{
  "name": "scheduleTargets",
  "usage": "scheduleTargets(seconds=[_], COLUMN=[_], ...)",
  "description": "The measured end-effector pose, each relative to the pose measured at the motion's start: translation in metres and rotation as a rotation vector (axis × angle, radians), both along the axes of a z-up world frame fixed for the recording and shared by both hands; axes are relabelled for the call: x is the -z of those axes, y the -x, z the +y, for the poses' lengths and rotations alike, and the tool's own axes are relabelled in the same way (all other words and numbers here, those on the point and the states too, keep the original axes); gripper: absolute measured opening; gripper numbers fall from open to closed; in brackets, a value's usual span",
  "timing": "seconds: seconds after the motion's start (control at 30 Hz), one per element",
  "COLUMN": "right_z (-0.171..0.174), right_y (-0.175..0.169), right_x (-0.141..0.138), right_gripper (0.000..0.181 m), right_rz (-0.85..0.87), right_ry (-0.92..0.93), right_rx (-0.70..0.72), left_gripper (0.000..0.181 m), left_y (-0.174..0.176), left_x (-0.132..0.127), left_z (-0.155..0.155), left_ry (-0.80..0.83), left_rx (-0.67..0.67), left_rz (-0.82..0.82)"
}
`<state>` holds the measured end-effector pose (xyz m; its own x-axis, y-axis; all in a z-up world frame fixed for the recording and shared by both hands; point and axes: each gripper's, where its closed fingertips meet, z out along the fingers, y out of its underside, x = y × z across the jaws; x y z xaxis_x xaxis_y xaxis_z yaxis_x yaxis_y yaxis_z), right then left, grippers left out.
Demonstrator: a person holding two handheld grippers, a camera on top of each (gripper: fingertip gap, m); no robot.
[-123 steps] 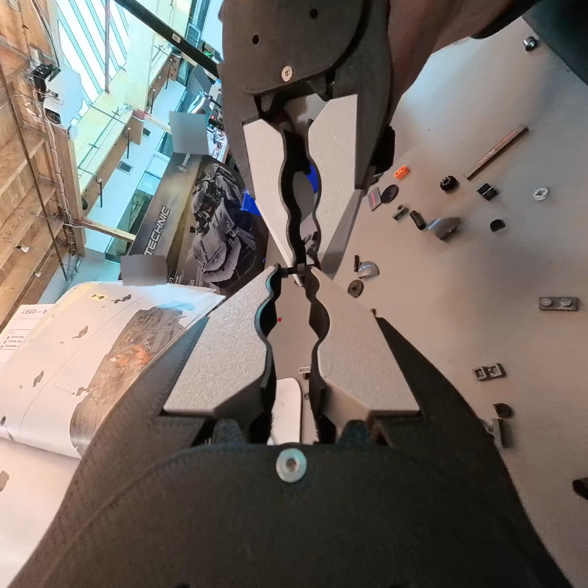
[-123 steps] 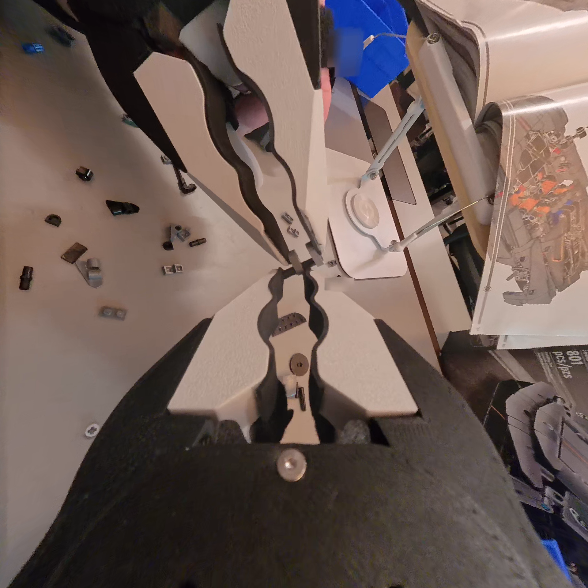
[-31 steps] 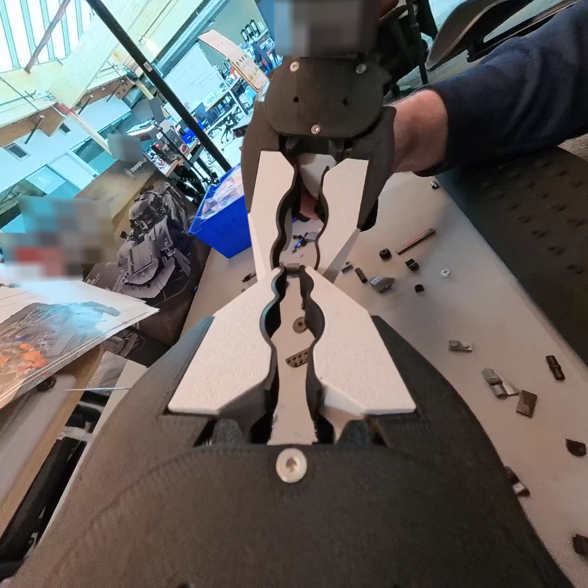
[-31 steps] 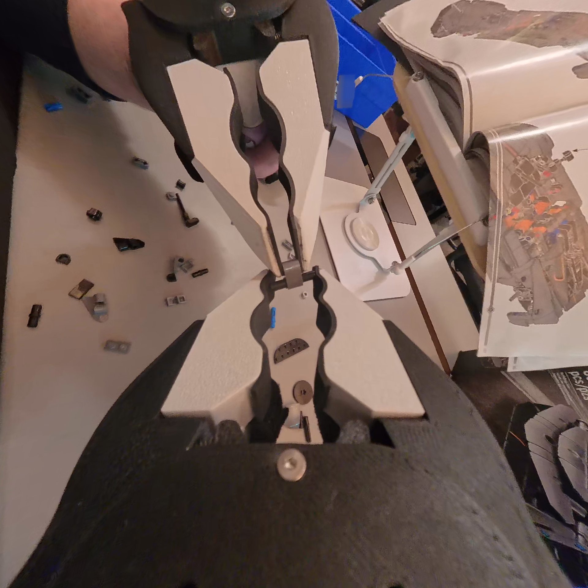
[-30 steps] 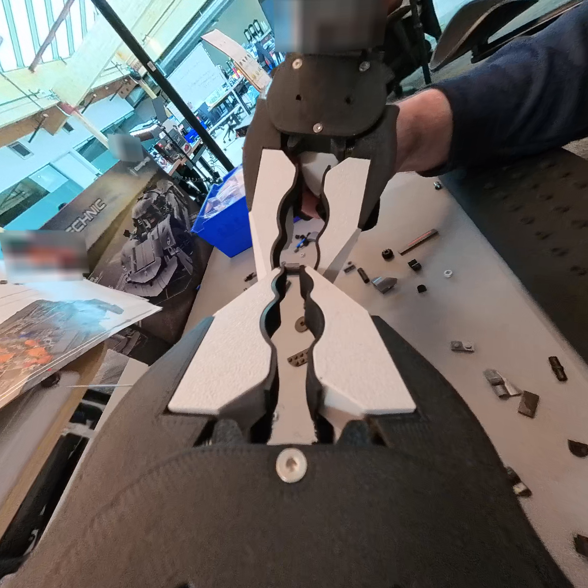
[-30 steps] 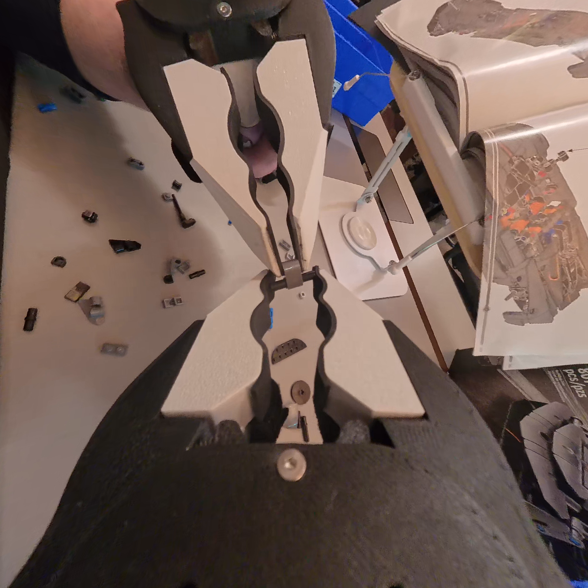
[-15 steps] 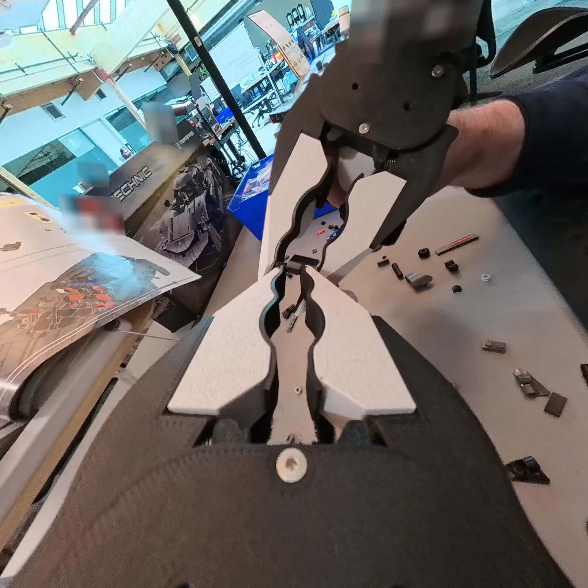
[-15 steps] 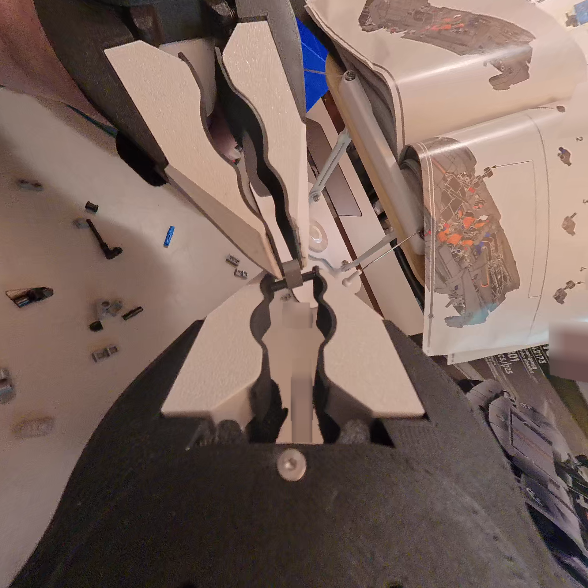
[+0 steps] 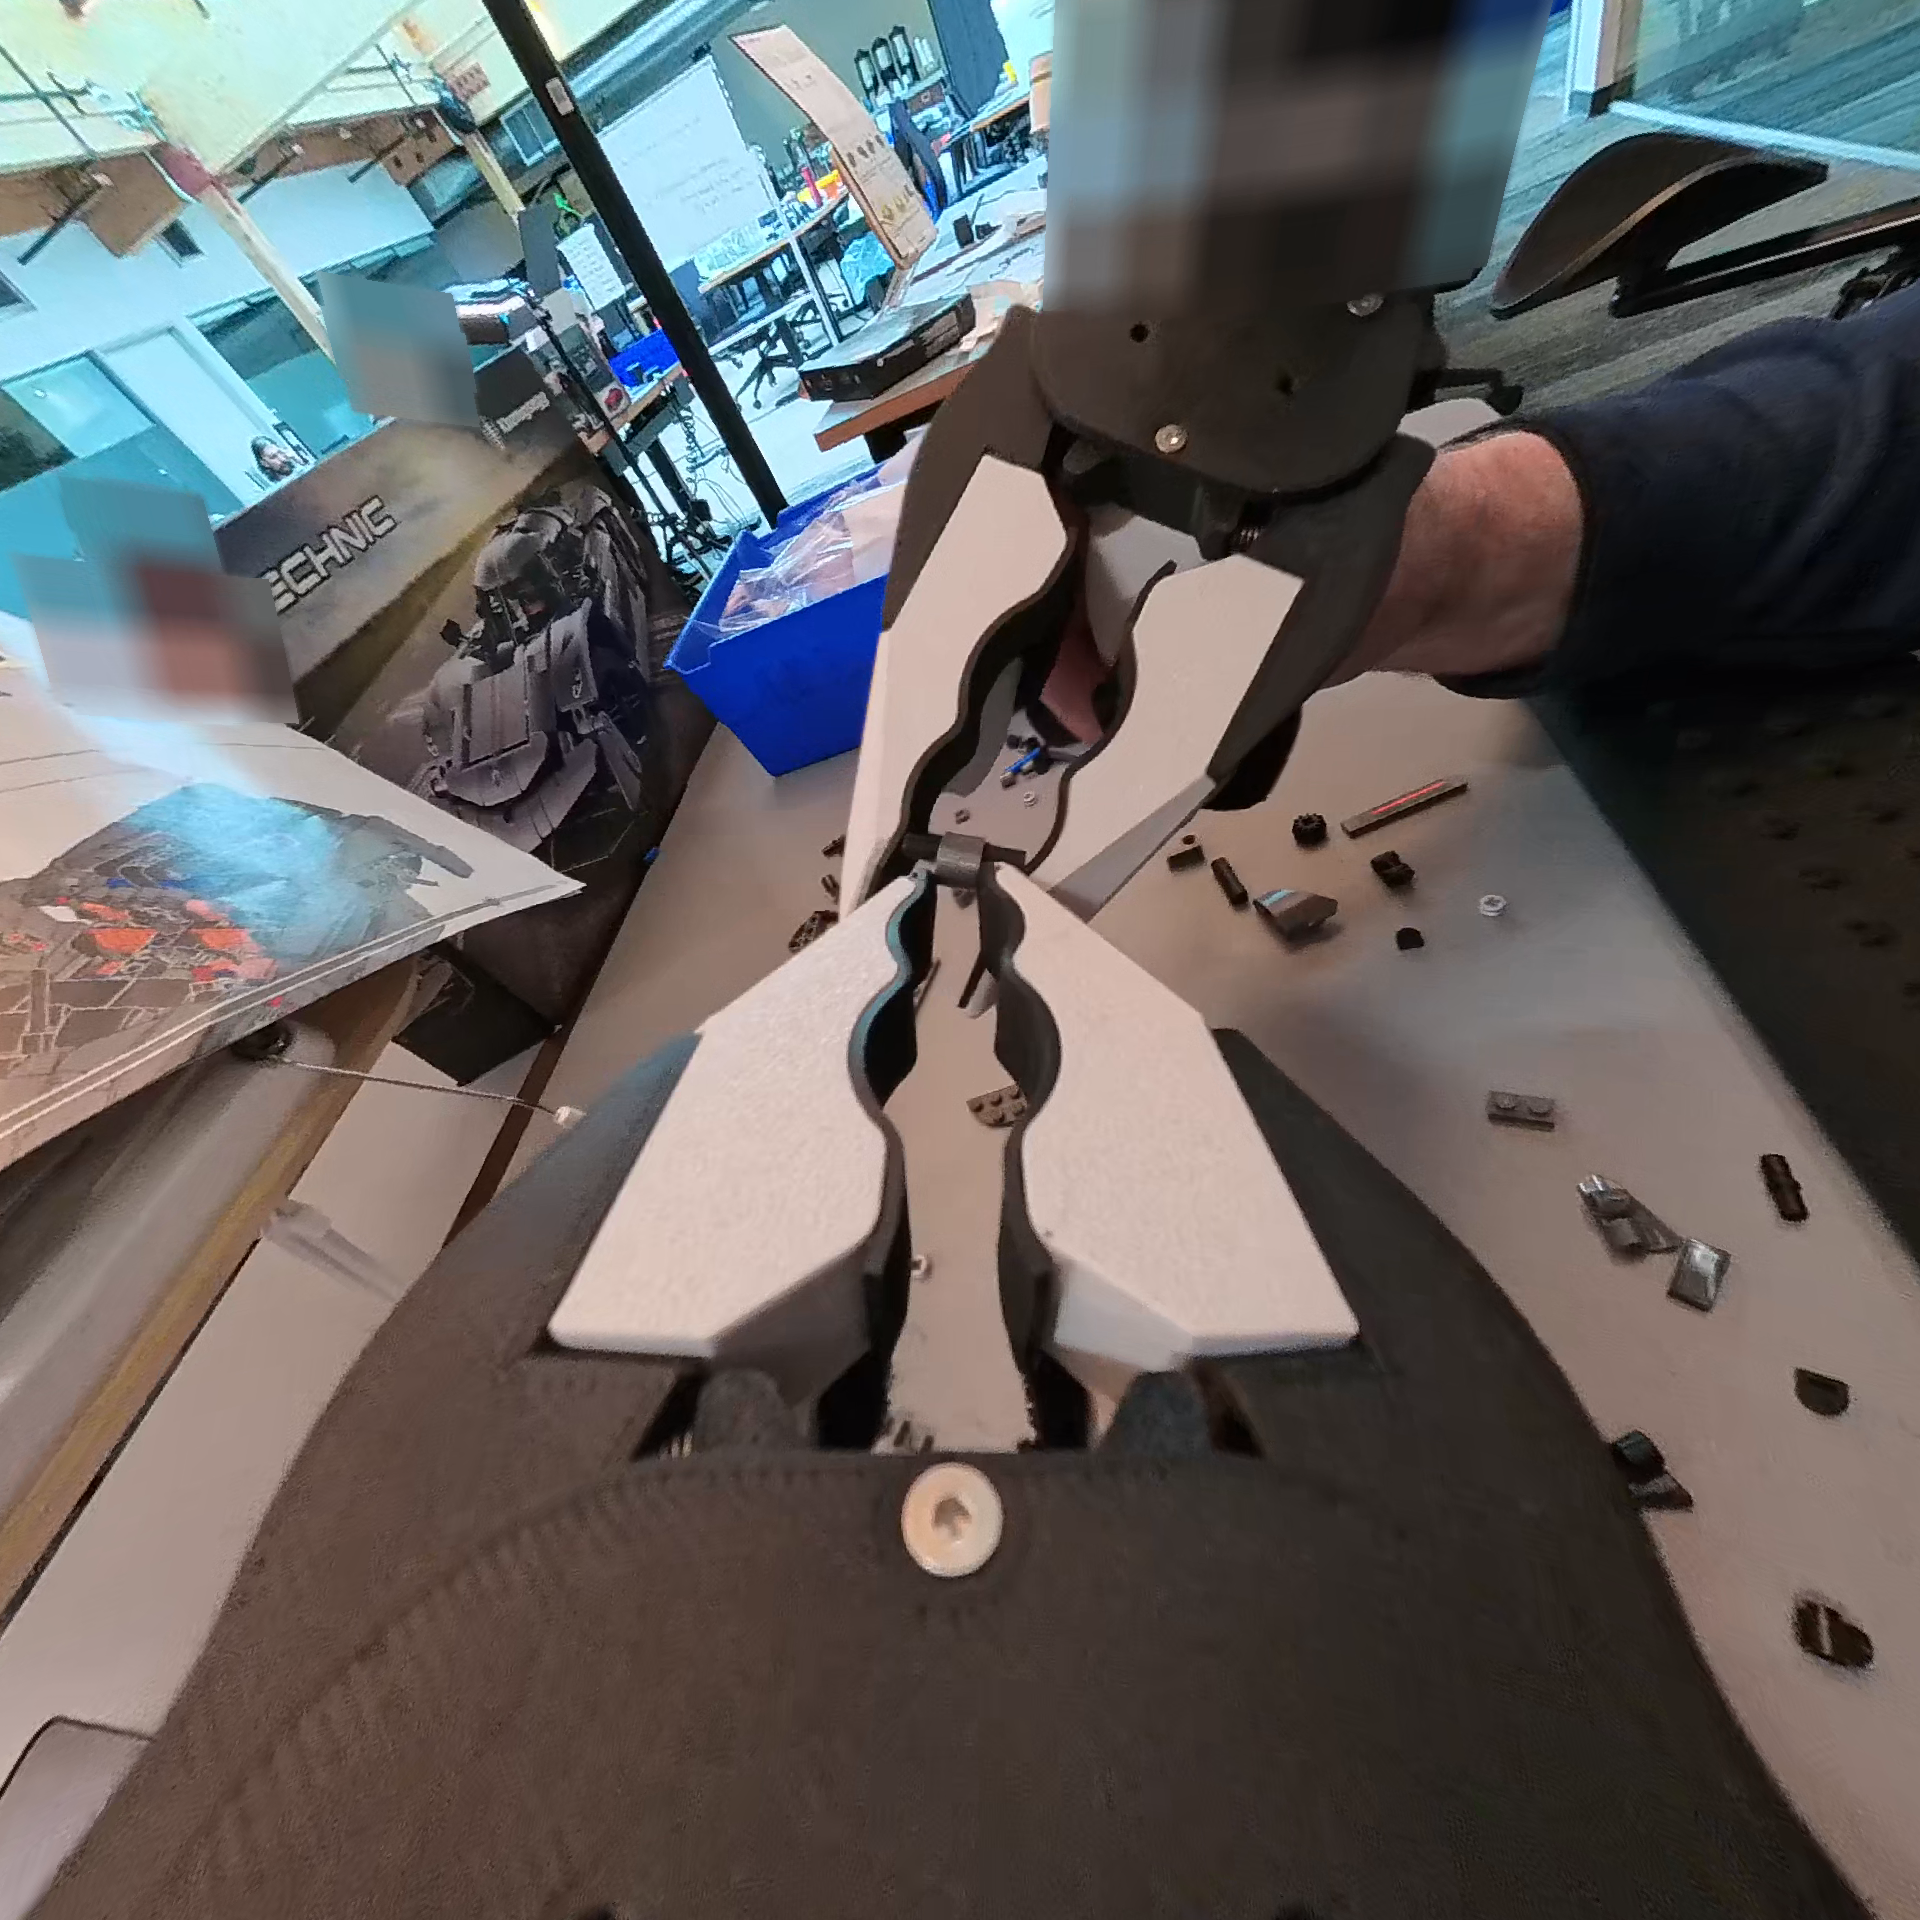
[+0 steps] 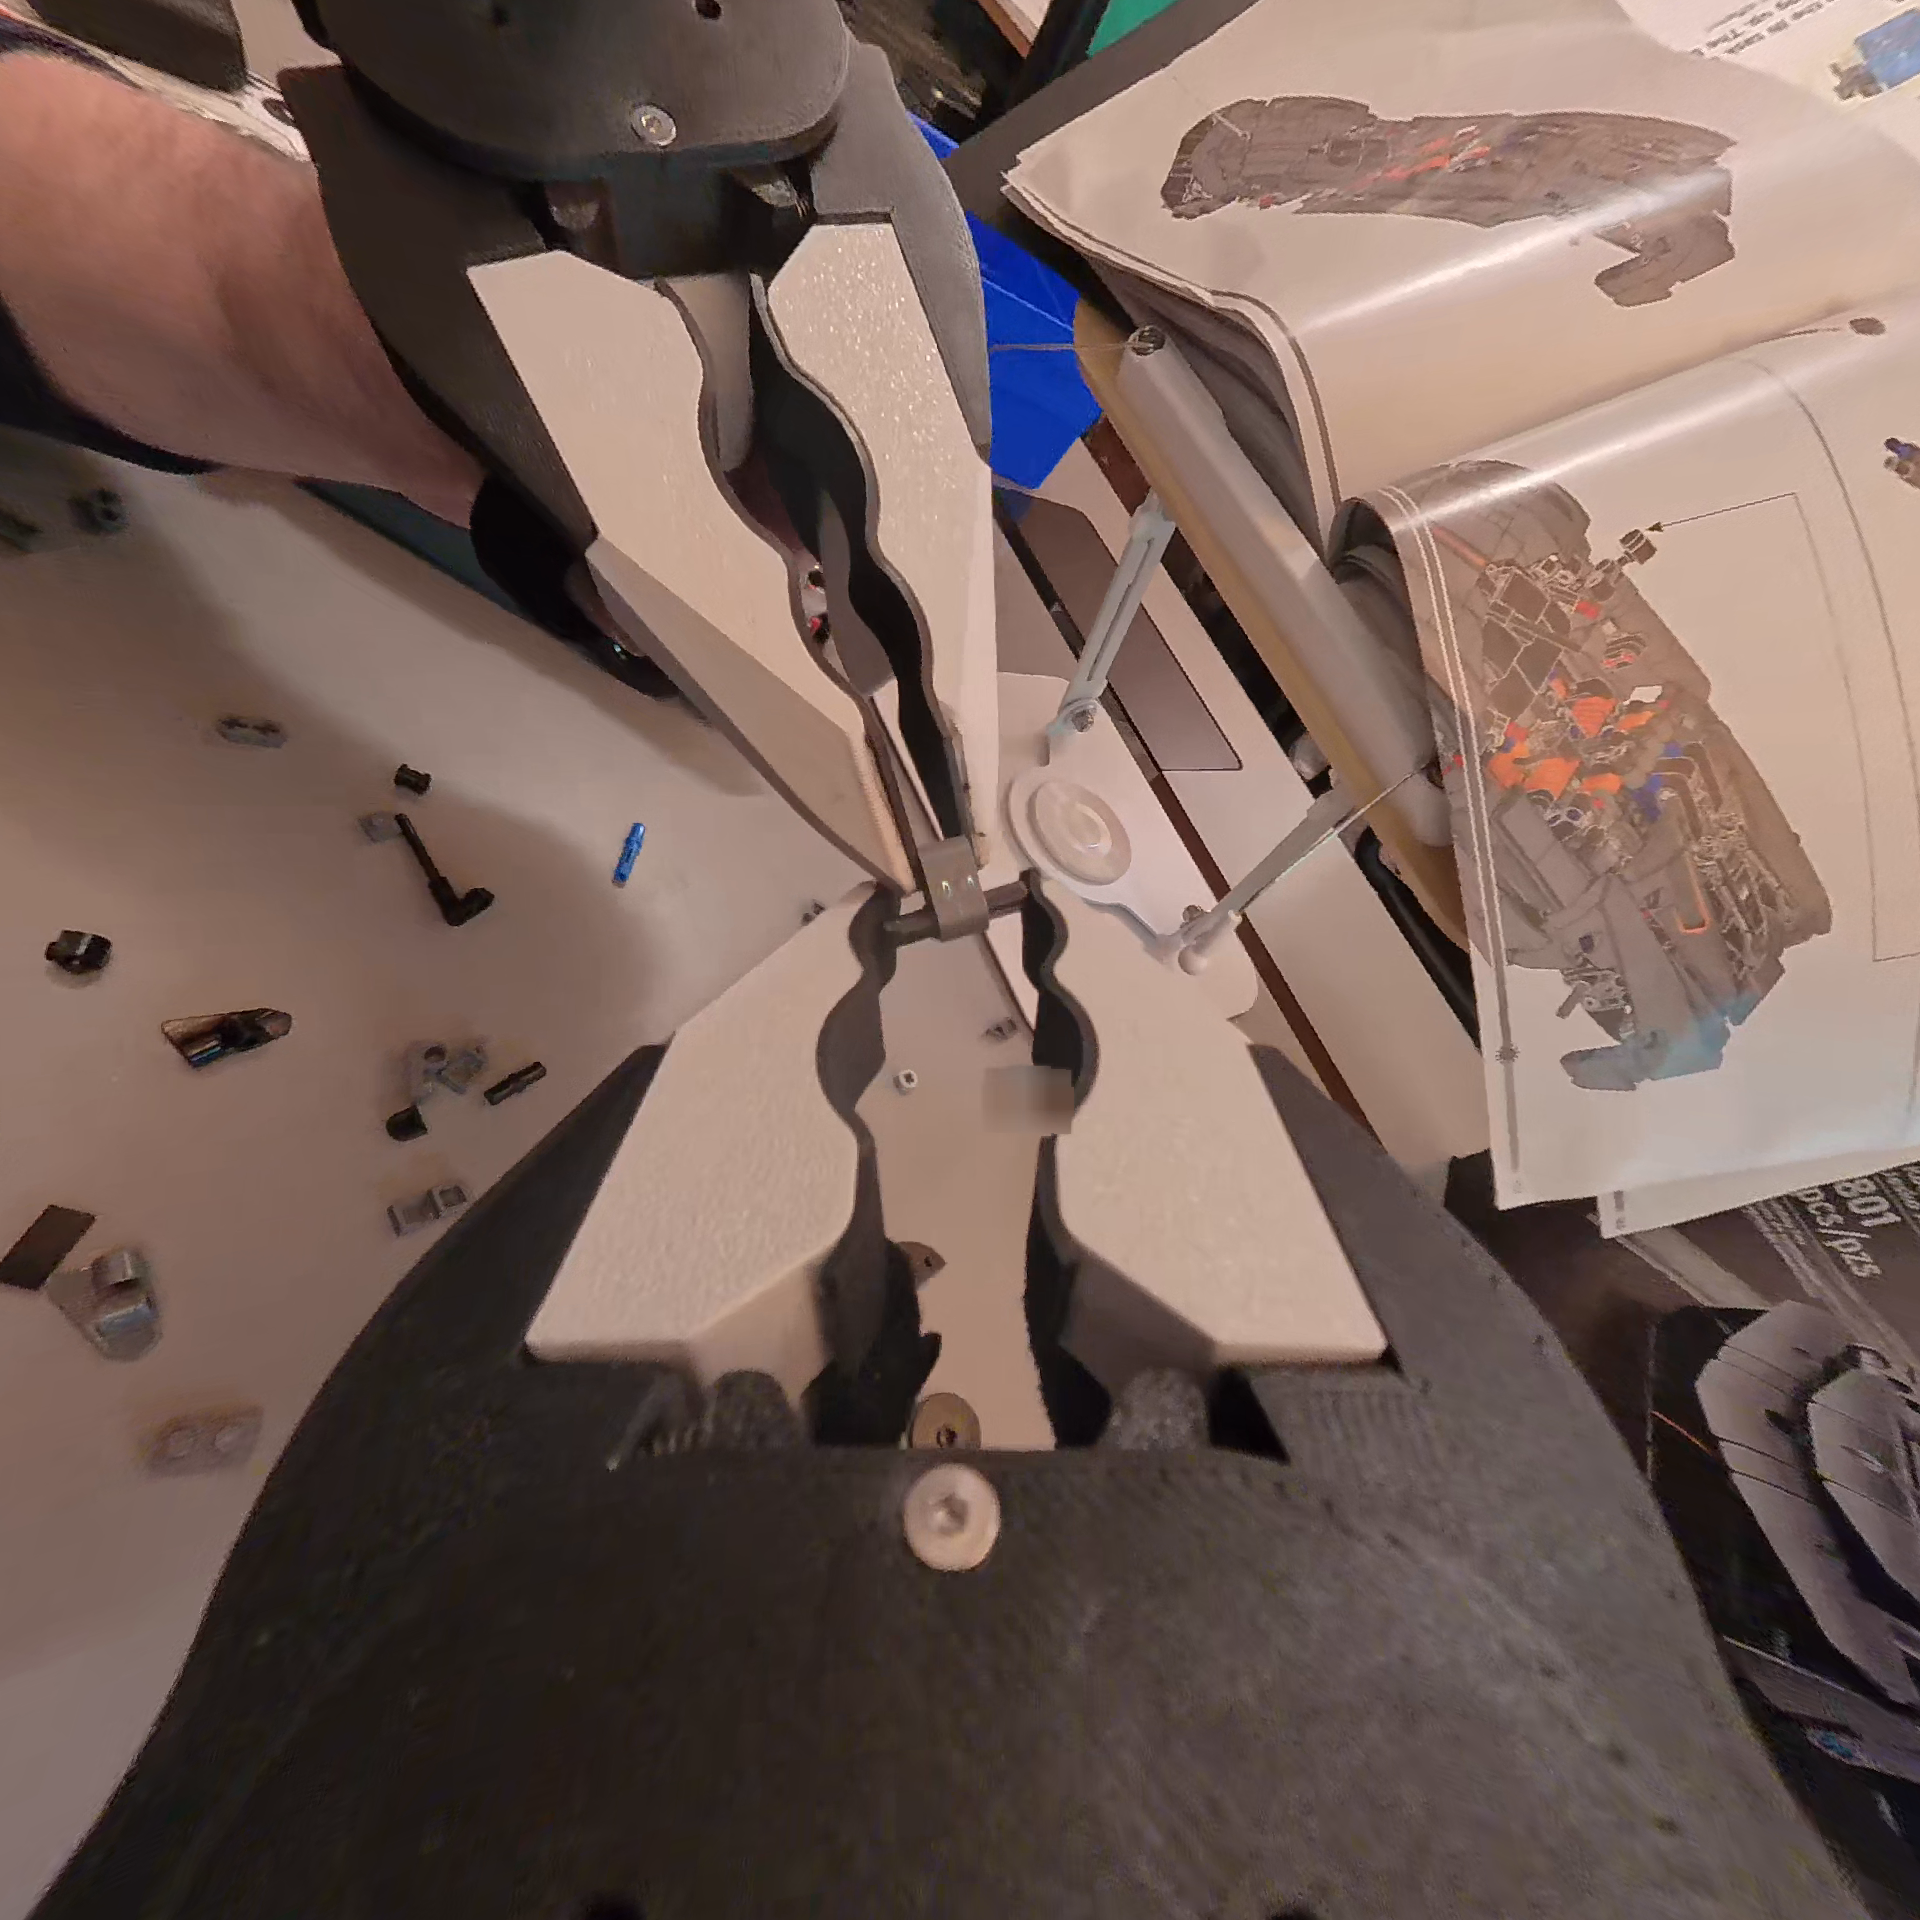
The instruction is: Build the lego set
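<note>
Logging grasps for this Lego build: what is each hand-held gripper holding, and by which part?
Left hand-held gripper: small grey connector, by its upper end. Right hand-held gripper: thin black pin through that connector, by both ends.

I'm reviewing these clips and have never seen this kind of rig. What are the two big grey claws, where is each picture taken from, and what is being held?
There is no robot here. A person holds a hand-operated two-finger gripper in each hand, and each gripper carries a wide-angle camera looking forward along its own fingers. So each picture shows its own gripper at the bottom and the other one facing it at the top.

In the left wrist view, the left gripper pinches a small grey connector. In the right wrist view, the right gripper clamps the ends of a short dark pin that passes through that connector. Both are shut, meeting tip to tip above the white table.

Small loose pieces lie scattered on the table. An open instruction booklet, the set's box and a blue bin stand at the side.
</note>
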<state>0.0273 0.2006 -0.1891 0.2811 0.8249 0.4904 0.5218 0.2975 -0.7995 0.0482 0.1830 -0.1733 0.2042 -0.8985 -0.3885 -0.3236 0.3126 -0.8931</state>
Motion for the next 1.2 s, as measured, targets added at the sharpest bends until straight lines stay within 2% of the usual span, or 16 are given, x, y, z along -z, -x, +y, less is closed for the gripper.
scheduleTargets(seconds=[0.37, 0.63, 0.8, 1.0, 1.1, 1.2], right_z=[-0.003, -0.001, 0.005, -0.002, -0.001, 0.0], right_y=[-0.001, -0.003, -0.006, -0.006, -0.004, -0.005], right_x=[-0.006, -0.015, -0.023, -0.027, -0.02, -0.015], right_gripper=[0.021, 0.023, 0.021, 0.015, 0.007, 0.005], right_rz=[0.052, -0.017, -0.099, -0.183, -0.231, -0.205], right_ry=[0.036, -0.166, -0.386, -0.533, -0.552, -0.468], right_rx=[-0.026, 0.058, 0.169, 0.153, 0.144, 0.127], left_gripper=[0.005, 0.005, 0.005, 0.005, 0.005, 0.005], left_y=[0.003, 0.011, 0.007, 0.007, 0.008, 0.008], left_x=[-0.004, -0.016, -0.013, -0.003, 0.001, 0.003], left_z=[-0.002, 0.005, 0.005, 0.008, 0.006, 0.007], left_ry=[0.083, 0.235, 0.315, 0.414, 0.44, 0.431], left_rx=[0.048, 0.07, 0.074, 0.078, 0.092, 0.091], left_rz=[-0.066, -0.216, -0.22, -0.185, -0.16, -0.147])
